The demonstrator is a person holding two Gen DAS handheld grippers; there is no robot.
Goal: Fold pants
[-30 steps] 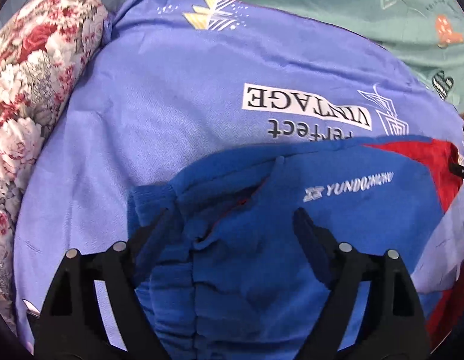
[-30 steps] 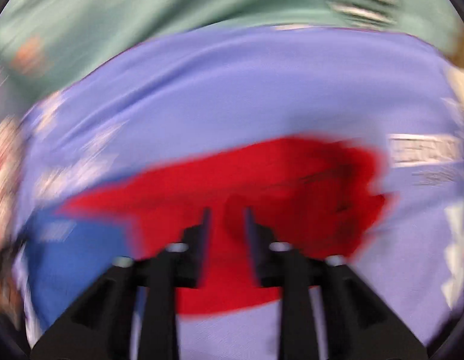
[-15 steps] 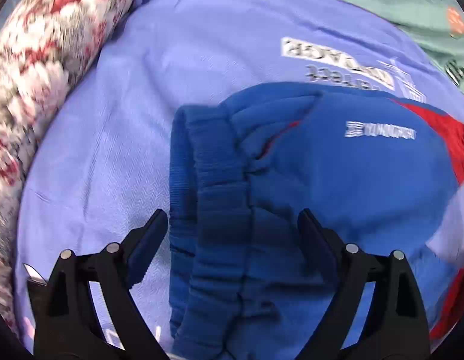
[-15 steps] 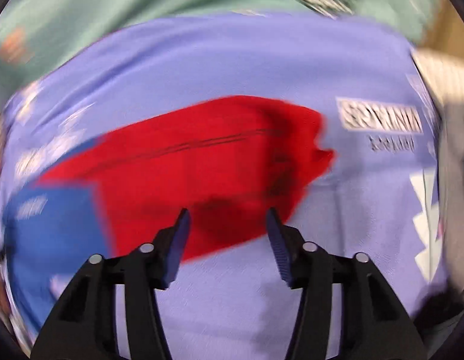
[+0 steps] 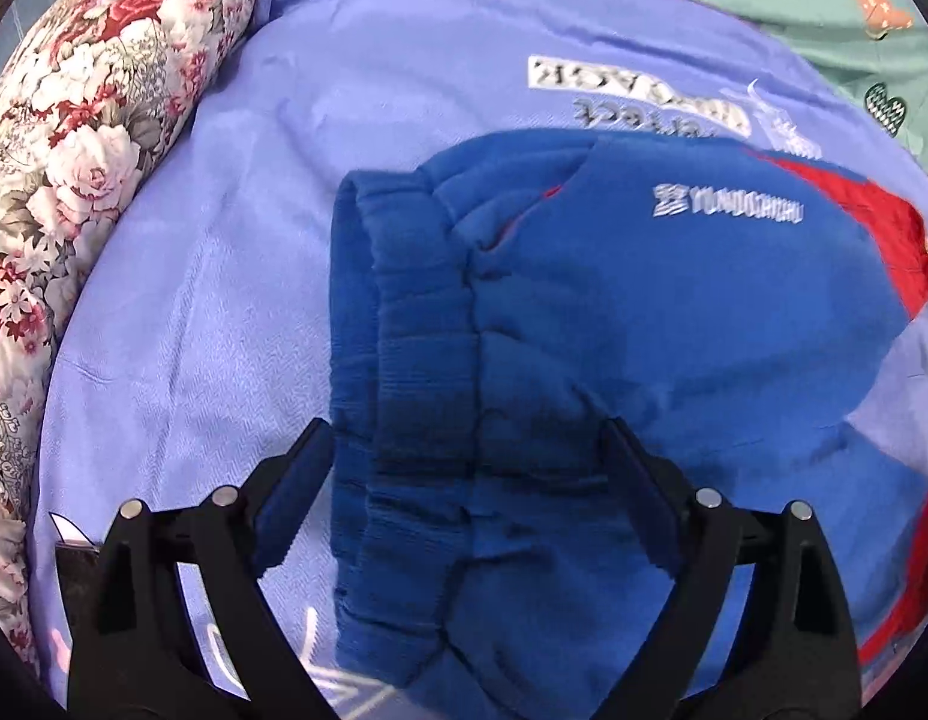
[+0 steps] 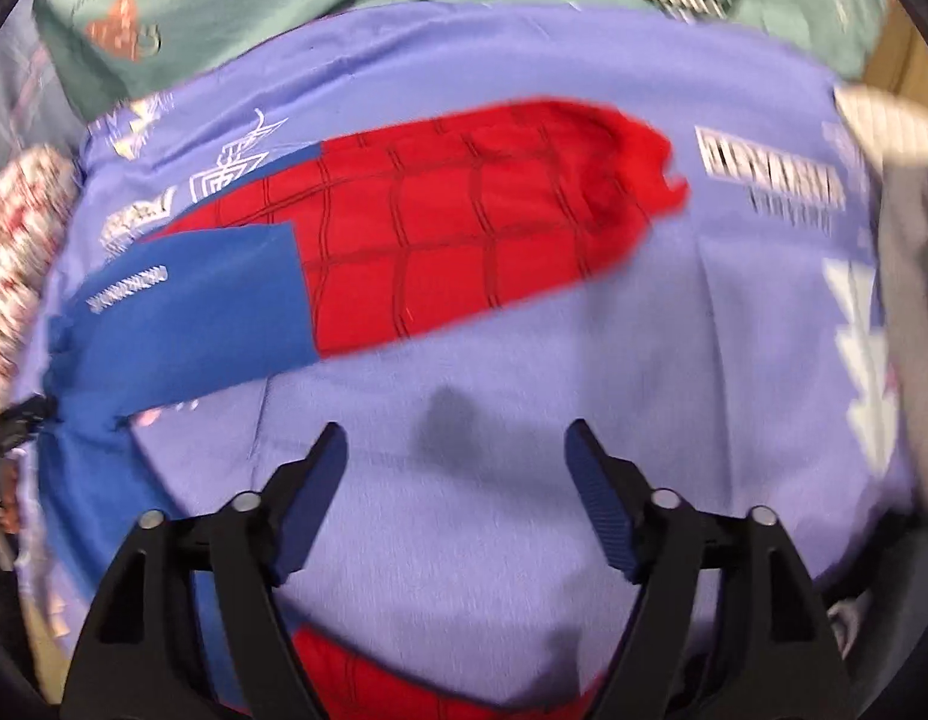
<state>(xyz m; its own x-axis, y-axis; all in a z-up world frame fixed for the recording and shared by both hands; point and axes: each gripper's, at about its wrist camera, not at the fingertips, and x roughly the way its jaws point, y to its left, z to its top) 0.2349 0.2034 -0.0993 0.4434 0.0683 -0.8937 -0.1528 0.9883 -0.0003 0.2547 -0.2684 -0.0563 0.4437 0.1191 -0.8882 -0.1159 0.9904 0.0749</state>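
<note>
Blue fleece fills our left view: the pants point(image 5: 613, 360) lie spread on the lilac sheet point(image 5: 224, 300), waistband point(image 5: 404, 360) toward the floral pillow point(image 5: 74, 150), red web-patterned legs point(image 6: 464, 222) running away to the right. From the right view we see one red leg stretched flat across the sheet and a second red patch at the bottom edge, so the two legs appear to lie apart, not yet stacked.

Our left gripper point(image 5: 464, 480) hangs over the waistband with its jaws spread wide to either side of the gathered band; the pads stand off the cloth and pinch nothing that we can see. Our right gripper point(image 6: 458, 480) is opening, and only bare sheet lies between its jaws, the red leg well beyond its tips.

We judge that we are at the start of a fold: both claws free, the garment laid out, no grasp yet taken. The next move, as we read it, calls for the left claw to sink and close on the waistband edge while the right reaches to a leg cuff point(image 6: 637, 180), so one half can be carried over the other. The fleece looks thick, so we should pinch through both layers, or the lower one may stay behind.
</note>
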